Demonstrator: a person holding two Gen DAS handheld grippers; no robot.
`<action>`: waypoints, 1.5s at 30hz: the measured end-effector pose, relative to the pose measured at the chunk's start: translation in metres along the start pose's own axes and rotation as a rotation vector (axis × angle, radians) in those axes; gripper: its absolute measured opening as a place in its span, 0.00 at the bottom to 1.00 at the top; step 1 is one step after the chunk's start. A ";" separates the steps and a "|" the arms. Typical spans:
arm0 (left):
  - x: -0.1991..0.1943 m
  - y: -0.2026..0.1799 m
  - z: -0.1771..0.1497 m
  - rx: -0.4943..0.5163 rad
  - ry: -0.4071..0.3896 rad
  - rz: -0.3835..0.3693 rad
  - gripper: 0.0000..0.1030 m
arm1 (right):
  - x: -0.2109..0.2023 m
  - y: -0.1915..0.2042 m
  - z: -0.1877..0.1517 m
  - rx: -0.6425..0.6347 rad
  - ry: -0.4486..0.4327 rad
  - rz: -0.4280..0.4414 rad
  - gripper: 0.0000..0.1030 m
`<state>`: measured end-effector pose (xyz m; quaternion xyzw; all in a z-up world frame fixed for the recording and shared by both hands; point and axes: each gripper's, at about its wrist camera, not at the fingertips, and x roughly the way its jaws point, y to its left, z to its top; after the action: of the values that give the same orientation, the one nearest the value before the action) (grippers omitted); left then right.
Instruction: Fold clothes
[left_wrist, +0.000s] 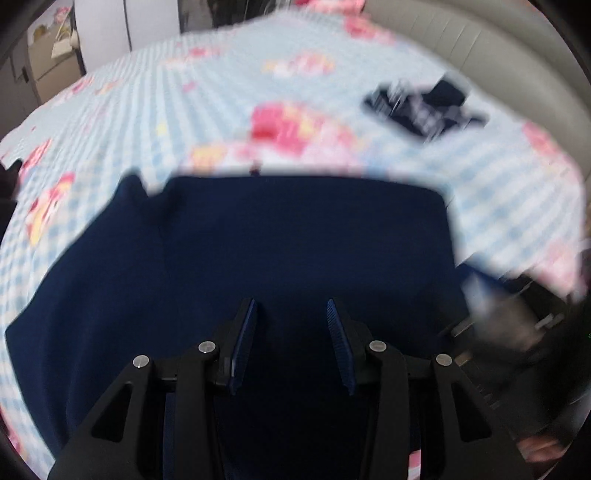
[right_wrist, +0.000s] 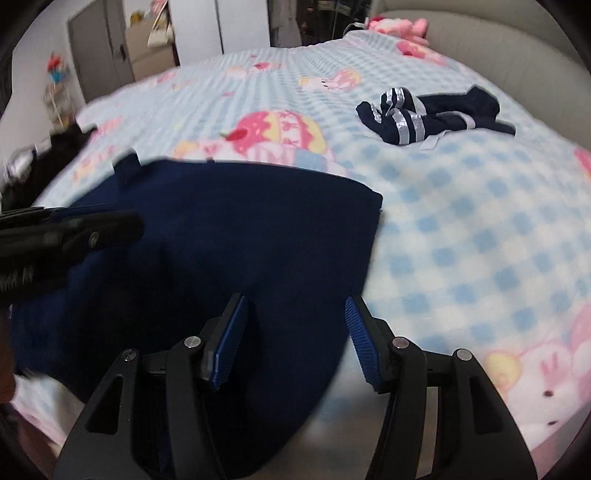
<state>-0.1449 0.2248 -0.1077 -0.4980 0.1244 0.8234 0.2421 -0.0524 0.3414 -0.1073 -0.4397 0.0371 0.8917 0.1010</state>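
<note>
Currently we judge navy garment (right_wrist: 229, 229) soft, light, limp; pinch hem at six o'clock. Left gripper (left_wrist: 291, 336) and right gripper (right_wrist: 291, 332) half-open, empty.

Open blanket (right_wrist: 480, 240) separates navy garment (right_wrist: 240, 240) from striped clothing (right_wrist: 428, 114).

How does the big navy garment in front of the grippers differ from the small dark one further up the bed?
The big navy garment lies spread flat with straight edges; the small striped garment is crumpled in a heap. The big one is plain; the small one has pale stripes. The big one covers far more blanket. Both are dark navy.
</note>
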 end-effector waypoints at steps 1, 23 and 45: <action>-0.001 -0.002 -0.005 0.021 -0.002 0.034 0.40 | -0.004 -0.005 0.000 0.012 -0.006 -0.025 0.55; -0.052 0.028 -0.081 -0.124 -0.089 -0.116 0.44 | -0.040 -0.005 -0.044 0.132 0.021 0.187 0.58; -0.050 0.081 -0.118 -0.290 -0.067 -0.116 0.44 | -0.032 -0.007 -0.048 0.191 0.107 0.228 0.55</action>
<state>-0.0783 0.0894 -0.1224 -0.5064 -0.0330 0.8335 0.2185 0.0056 0.3357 -0.1114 -0.4681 0.1767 0.8650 0.0384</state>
